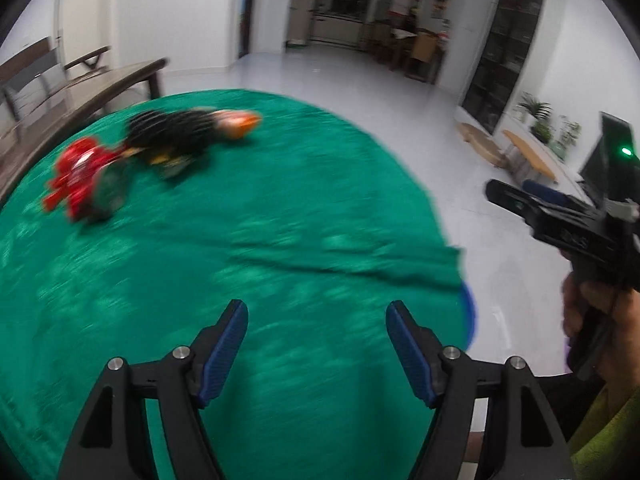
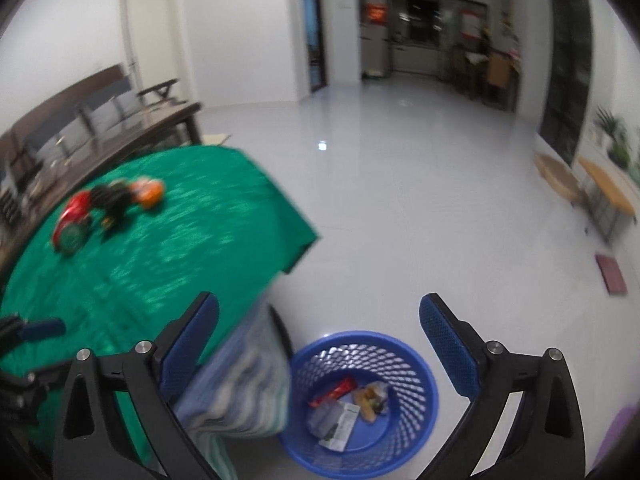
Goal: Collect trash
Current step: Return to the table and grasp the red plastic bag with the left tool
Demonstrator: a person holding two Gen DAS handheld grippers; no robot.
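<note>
Trash lies at the far left of the green-covered table [image 1: 280, 240]: a red crumpled wrapper [image 1: 78, 178], a black wrapper [image 1: 172, 134] and an orange wrapper [image 1: 238, 122]. The same pieces show in the right wrist view: red wrapper [image 2: 74, 212], black wrapper [image 2: 112, 200], orange wrapper [image 2: 150, 192]. My left gripper [image 1: 316, 316] is open and empty above the table's near part. My right gripper [image 2: 320, 312] is open and empty above the blue mesh bin [image 2: 416, 364] on the floor, which holds several wrappers [image 2: 348, 404]. The right gripper also shows in the left view [image 1: 520, 200].
A striped cloth [image 2: 248, 384] hangs under the green cover [image 2: 180, 248] beside the bin. A dark wooden table and bench [image 1: 80, 80] stand behind. White floor [image 2: 400, 200] spreads to the right, with low wooden stools [image 2: 600, 188] and plants [image 1: 544, 120] at the far right.
</note>
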